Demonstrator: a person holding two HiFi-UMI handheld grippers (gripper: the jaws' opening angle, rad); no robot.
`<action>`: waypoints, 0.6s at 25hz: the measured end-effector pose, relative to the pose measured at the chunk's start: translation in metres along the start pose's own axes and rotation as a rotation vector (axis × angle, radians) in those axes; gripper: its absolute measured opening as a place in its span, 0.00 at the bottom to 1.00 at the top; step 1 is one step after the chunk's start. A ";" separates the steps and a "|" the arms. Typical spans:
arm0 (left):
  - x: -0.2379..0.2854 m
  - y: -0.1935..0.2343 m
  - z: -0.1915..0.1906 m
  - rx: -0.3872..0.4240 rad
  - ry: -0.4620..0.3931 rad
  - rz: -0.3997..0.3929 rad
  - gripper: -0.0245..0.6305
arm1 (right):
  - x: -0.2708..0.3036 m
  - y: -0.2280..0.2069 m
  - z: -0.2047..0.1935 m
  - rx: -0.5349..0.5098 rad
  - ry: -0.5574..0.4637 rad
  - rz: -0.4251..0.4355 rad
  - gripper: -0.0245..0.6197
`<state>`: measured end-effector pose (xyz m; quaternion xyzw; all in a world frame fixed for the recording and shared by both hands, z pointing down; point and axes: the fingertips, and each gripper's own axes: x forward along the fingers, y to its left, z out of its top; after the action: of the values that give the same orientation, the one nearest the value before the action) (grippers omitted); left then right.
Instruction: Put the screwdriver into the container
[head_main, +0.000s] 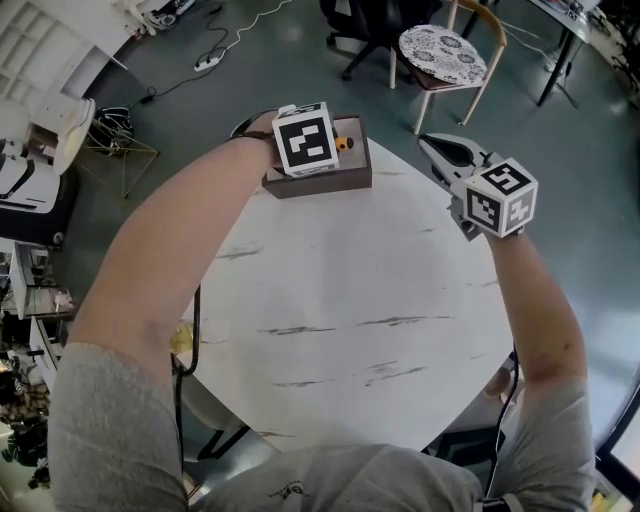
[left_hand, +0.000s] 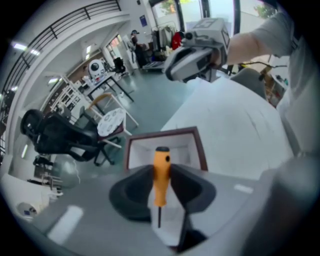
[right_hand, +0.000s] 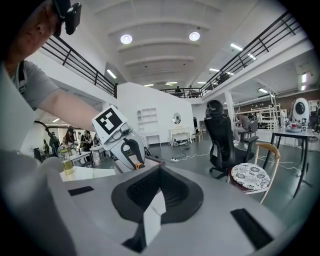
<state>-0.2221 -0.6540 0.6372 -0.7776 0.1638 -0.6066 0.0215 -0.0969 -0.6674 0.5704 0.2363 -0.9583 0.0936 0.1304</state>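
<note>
Orange-handled screwdriver (left_hand: 161, 165) sat clamped in my left hand-held gripper (left_hand: 161, 186), the brown-rimmed white box (left_hand: 201, 150) just beneath its tips; next, I judged, lower and let go.

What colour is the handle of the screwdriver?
The screwdriver has an orange handle with a dark end cap; it shows best in the left gripper view.

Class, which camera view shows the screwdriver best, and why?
The left gripper view: the screwdriver shows its whole orange handle and dark shaft, clamped in the left tongs above the container. The head view shows only its orange end; the right gripper view, an orange speck.
</note>
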 end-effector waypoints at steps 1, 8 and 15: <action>0.003 -0.001 -0.002 -0.004 0.007 -0.006 0.21 | 0.001 -0.001 -0.002 0.001 0.001 0.000 0.05; 0.024 -0.009 -0.007 -0.014 0.027 -0.047 0.21 | 0.003 -0.003 -0.017 0.004 0.021 0.003 0.05; 0.029 -0.013 -0.006 -0.015 0.020 -0.064 0.21 | 0.006 0.000 -0.020 0.002 0.028 0.013 0.05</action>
<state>-0.2193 -0.6493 0.6690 -0.7765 0.1437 -0.6134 -0.0054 -0.0978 -0.6651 0.5916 0.2288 -0.9579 0.0984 0.1428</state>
